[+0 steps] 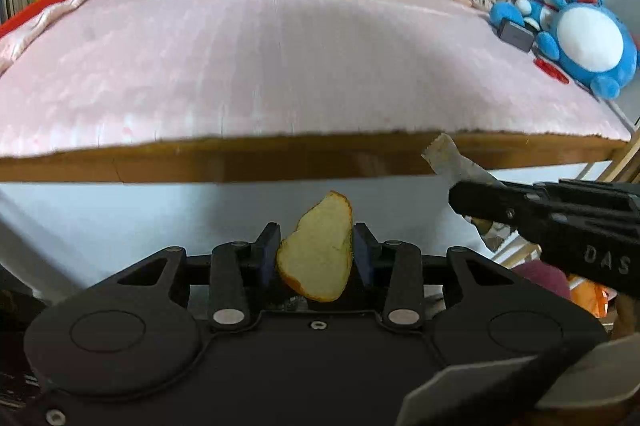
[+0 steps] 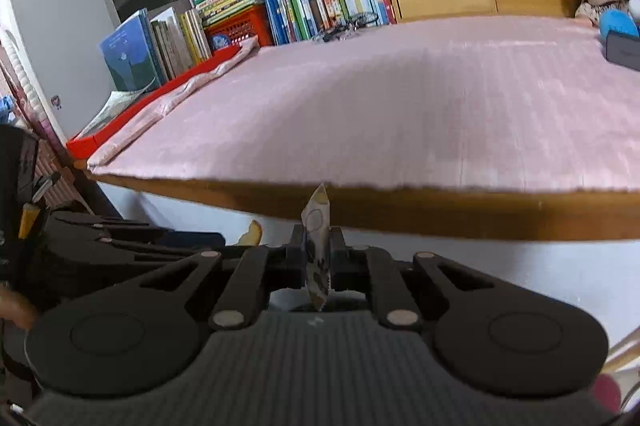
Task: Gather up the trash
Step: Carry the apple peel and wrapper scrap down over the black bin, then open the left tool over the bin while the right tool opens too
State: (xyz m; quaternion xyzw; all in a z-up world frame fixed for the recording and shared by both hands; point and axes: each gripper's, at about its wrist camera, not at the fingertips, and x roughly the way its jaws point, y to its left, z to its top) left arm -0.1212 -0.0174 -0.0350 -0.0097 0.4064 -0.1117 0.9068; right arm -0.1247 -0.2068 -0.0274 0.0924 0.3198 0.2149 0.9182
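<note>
Both pieces of trash are already in hand and clear of the pink mat (image 1: 280, 57) on the table (image 1: 200, 163), so the step now looks like carrying them to a bin, which neither view shows. To do it well, keep both grips firm and steady, lower the hands past the table edge without brushing it, and let go only once each piece hangs right over the bin; the thin wrapper could slip or flutter if released early. The left tool (image 1: 316, 250) is narrowly open, its blue pads pressing on either side of an orange peel (image 1: 316, 254), pale side toward the camera, which stands up between them in front of the table edge. The right tool (image 2: 317, 258) is almost closed, pinching a flat printed wrapper (image 2: 317, 246) that sticks up edge-on above its fingers. In the left wrist view the right tool sits just to the right, wrapper pointing up toward the table edge.
</note>
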